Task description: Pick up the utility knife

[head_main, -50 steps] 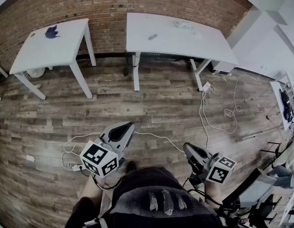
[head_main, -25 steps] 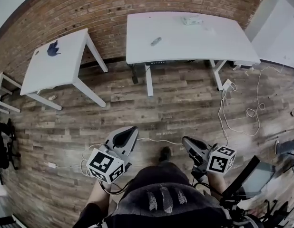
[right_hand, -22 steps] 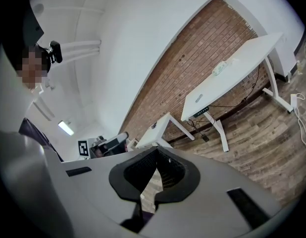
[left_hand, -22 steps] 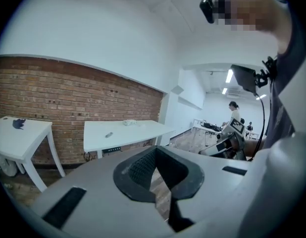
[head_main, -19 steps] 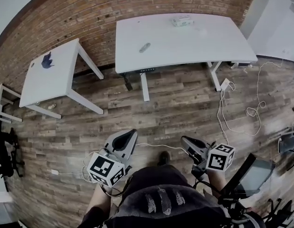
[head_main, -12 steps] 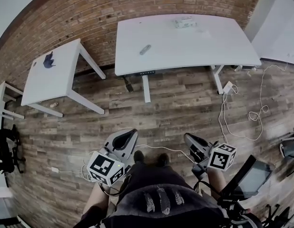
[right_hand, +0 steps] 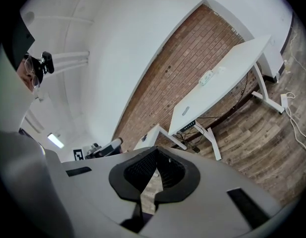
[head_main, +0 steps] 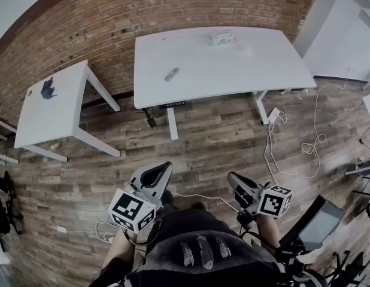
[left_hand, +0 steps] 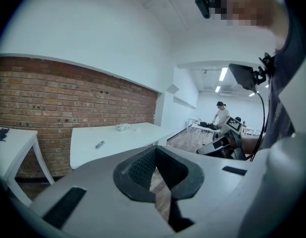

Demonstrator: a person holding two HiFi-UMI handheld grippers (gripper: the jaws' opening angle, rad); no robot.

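Closing in now: the white table (head_main: 233, 70) has slid lower and nearer in the head view. The utility knife (head_main: 172, 74) lies on its left part, upper centre of frame. Left gripper (head_main: 161, 168) and right gripper (head_main: 233, 179) are both pinched closed and empty, well short of it.

White table (head_main: 221, 64), grey utility knife (head_main: 172, 74), red-brown brick wall (head_main: 113, 17) (floor (head_main: 221, 142) wood-grain).
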